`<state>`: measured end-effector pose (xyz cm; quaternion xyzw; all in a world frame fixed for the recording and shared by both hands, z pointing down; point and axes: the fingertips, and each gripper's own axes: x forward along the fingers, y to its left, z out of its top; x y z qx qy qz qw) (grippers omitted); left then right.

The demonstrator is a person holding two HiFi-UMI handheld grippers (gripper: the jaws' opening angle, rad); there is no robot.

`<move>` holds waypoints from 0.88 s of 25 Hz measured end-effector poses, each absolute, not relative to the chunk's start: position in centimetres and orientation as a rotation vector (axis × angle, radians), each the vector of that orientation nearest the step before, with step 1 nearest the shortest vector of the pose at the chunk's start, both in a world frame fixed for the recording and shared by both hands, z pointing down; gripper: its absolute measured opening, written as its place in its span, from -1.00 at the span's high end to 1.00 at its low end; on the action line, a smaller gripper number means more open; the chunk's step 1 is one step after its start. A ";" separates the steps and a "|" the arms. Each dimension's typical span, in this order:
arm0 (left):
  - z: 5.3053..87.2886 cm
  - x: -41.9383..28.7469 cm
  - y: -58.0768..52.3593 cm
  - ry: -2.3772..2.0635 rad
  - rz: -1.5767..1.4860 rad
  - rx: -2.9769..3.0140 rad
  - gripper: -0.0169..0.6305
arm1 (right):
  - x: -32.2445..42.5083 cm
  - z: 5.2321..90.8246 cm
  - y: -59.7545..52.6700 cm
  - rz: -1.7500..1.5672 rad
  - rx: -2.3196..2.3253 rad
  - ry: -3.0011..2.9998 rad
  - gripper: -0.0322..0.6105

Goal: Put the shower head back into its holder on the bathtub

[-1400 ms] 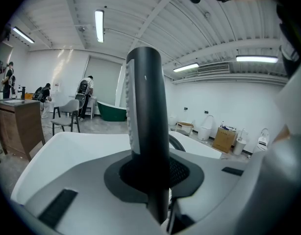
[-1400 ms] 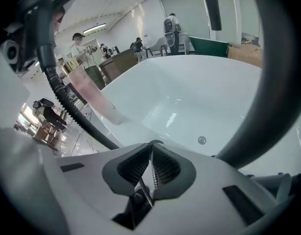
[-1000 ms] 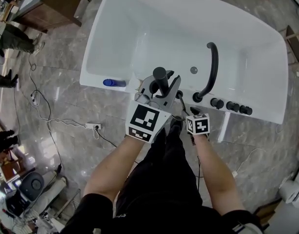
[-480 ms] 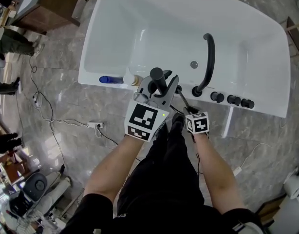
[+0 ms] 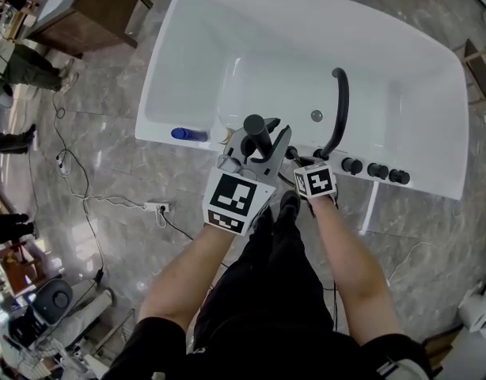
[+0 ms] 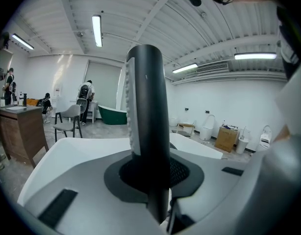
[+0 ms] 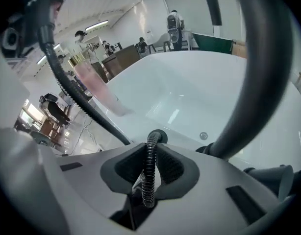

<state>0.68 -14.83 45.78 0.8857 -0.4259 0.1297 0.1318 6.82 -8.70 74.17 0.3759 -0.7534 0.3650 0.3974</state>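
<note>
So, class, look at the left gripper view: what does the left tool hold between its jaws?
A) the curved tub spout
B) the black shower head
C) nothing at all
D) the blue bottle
B: the left tool is shut on the black shower head, whose handle stands upright between the pads.

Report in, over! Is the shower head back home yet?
Left claw shut on shower head, upright. Right claw just closed on hose near holder. Not seated yet. Black spout close beside, over.
</note>
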 end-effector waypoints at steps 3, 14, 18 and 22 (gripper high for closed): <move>45.0 0.3 -14.7 -1.249 0.365 2.577 0.71 | 6.0 75.6 -9.3 0.937 0.949 -1.842 0.67; 40.6 -1.8 -14.2 -1.247 0.295 2.597 0.71 | 9.1 66.4 -6.4 0.970 1.153 -2.035 0.57; 36.3 -1.8 -12.1 -1.237 0.252 2.638 0.71 | 11.9 59.7 -4.6 0.933 1.240 -2.071 0.65; 32.5 -2.2 -10.3 -1.223 0.203 2.680 0.71 | 12.9 53.2 -4.4 0.871 1.360 -2.122 0.67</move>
